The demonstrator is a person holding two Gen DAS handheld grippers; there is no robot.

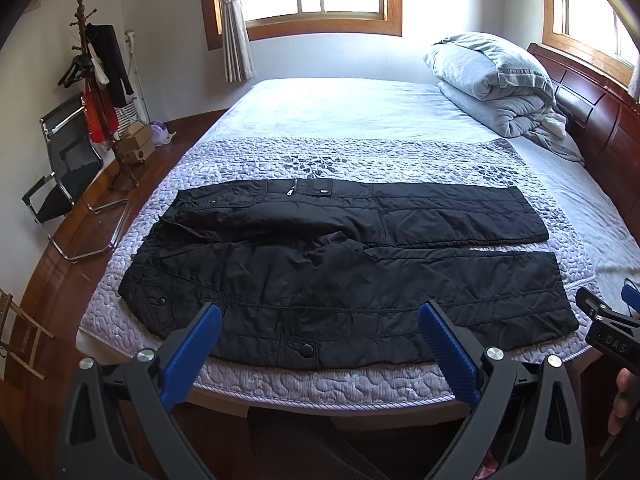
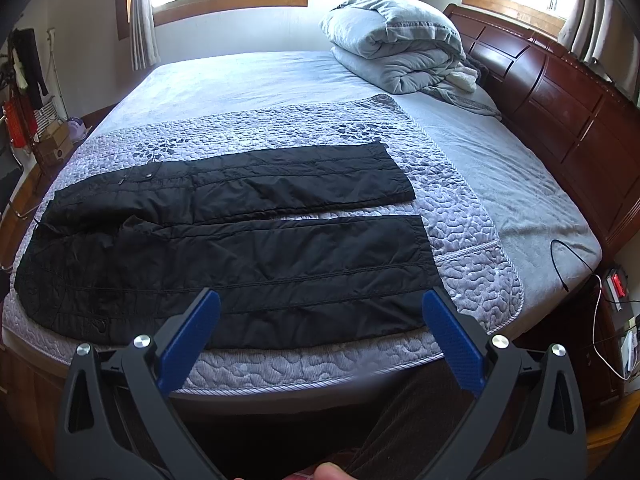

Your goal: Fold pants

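Note:
Black quilted pants lie spread flat on the purple quilted cover of the bed, waist to the left, both legs running right, side by side with a narrow gap. They also show in the right wrist view. My left gripper is open and empty, held above the near edge of the bed over the near leg's upper part. My right gripper is open and empty, above the near leg toward its hem. The right gripper's tip also shows at the left wrist view's right edge.
A folded grey duvet lies at the head of the bed by the dark wooden headboard. A coat rack and a chair stand on the floor to the left. A cable and power strip lie at the right.

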